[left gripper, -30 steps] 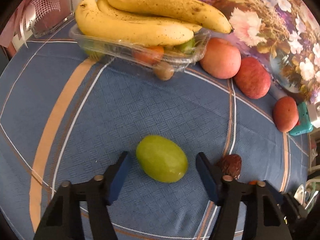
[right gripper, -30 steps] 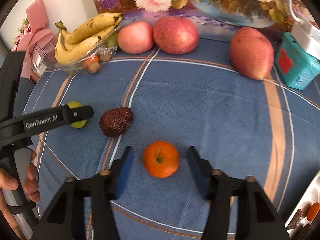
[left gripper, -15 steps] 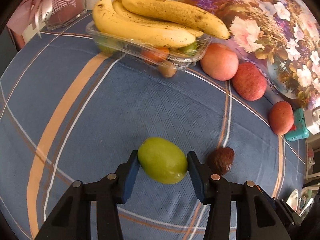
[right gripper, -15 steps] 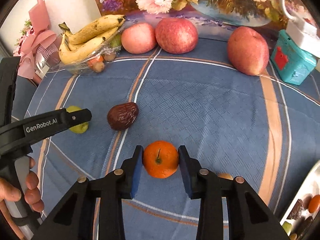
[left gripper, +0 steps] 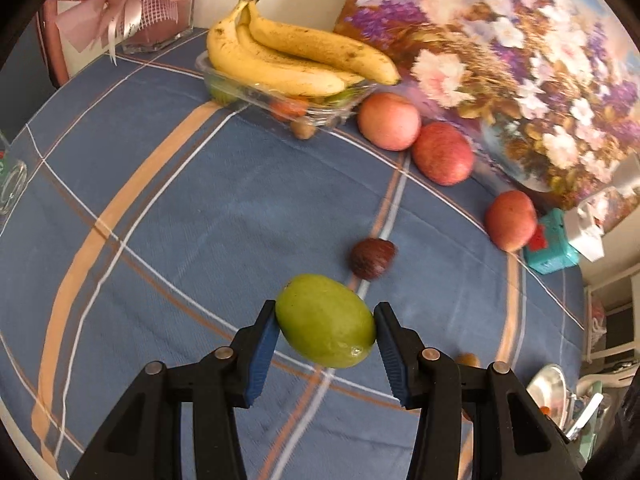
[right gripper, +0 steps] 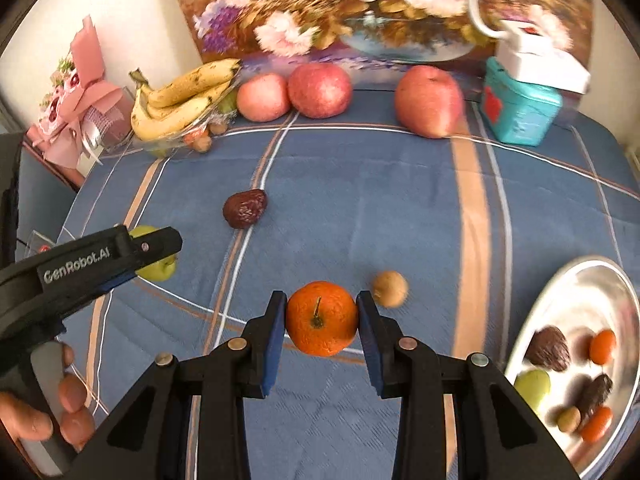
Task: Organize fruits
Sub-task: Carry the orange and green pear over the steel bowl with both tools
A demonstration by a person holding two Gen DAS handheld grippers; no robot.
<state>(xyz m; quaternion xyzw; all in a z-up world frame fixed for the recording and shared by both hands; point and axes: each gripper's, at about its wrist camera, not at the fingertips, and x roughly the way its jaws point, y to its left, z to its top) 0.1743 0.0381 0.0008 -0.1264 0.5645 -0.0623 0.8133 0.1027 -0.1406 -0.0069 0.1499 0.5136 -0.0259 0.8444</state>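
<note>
Blue plaid cloth with tan and white stripes covers the table, and a flower painting leans behind it.

From the left wrist view, the left tool is clamped on a green fruit, its blue pads pressing both sides, with the fruit raised above the cloth. Just beyond the tool and slightly right lies a dark red date. Farther ahead, a clear tray holds a bunch of bananas over smaller fruit. Three red apples run rightward from the tray: the first, the second, and the third, which sits beside a teal box.

From the right wrist view, the right tool grips an orange mandarin between its pads, stem facing the camera. A small brown longan rests on the cloth just right of the tool's tip. To the far right a silver plate carries several small fruits. Off to the left, the other tool appears from the side, a hand on its handle, with the green fruit partly hidden behind its finger. The date lies ahead and left of the tool.
</note>
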